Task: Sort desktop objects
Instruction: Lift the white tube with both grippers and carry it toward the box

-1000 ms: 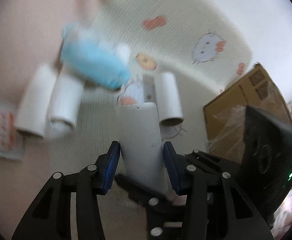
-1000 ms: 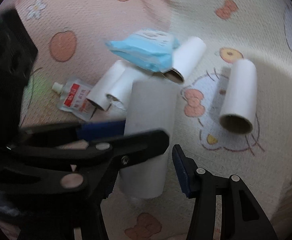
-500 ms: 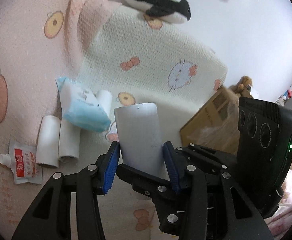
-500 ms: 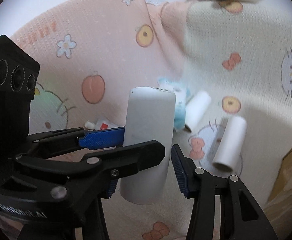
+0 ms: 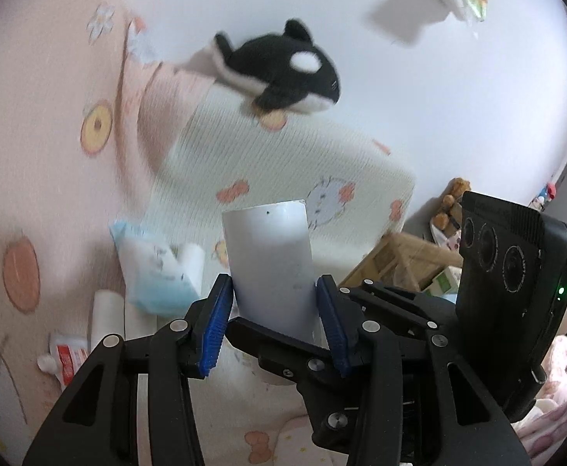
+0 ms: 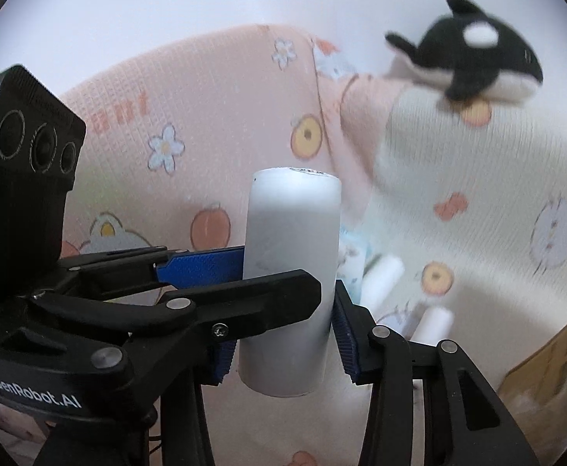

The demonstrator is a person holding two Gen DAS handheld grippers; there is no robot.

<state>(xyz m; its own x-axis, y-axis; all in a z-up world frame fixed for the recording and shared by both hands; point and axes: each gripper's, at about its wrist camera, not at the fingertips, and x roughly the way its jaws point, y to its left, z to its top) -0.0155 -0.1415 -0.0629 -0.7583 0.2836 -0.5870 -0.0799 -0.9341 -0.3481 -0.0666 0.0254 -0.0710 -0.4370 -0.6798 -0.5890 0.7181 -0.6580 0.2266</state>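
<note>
Lifted higher off the blanket point(image 5: 50, 124), the white tube point(image 5: 269, 260) sat upright, clamped between left gripper point(image 5: 273, 320) jaws and right gripper point(image 6: 283, 341) jaws.

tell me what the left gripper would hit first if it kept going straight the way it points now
Probably the cream blanket past the white tube that the left gripper holds. The toy whale sits higher, seemingly off that line; depth is unclear.

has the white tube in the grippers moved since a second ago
Yes. The white tube, gripped by both grippers, has been lifted off the blanket; the small rolls it lay beside now sit far below it.
</note>
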